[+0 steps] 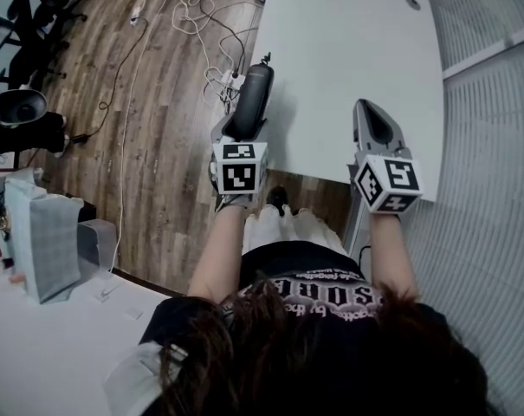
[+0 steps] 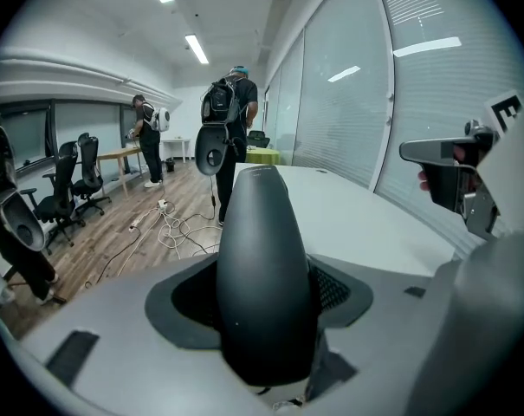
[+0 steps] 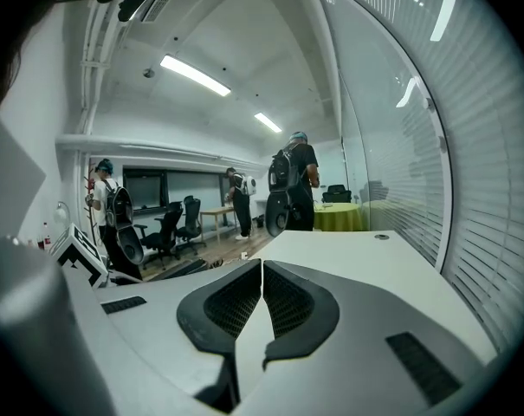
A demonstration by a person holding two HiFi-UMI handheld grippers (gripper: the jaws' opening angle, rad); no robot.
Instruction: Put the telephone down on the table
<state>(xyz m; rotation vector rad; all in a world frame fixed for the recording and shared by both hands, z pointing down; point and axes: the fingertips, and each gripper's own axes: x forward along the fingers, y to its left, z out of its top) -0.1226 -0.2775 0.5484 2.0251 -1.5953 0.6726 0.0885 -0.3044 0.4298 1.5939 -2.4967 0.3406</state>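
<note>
The telephone [image 1: 254, 96] is a dark, rounded handset. My left gripper [image 1: 244, 125] is shut on its lower end and holds it over the near left edge of the white table [image 1: 348, 42]. In the left gripper view the telephone [image 2: 262, 250] stands up between the jaws of the left gripper [image 2: 267, 306] and fills the middle, with the table [image 2: 365, 224] beyond it. My right gripper [image 1: 375, 130] hovers over the table's near edge, shut with nothing in it. In the right gripper view the pads of the right gripper [image 3: 262, 300] meet over the table [image 3: 357, 254].
Cables [image 1: 201, 24] lie tangled on the wooden floor left of the table. Office chairs [image 1: 36, 7] stand at the far left. A second white surface with bags [image 1: 45, 241] is at the near left. People with backpacks [image 2: 231, 111] stand beyond the table. A blinded glass wall [image 1: 495, 146] runs along the right.
</note>
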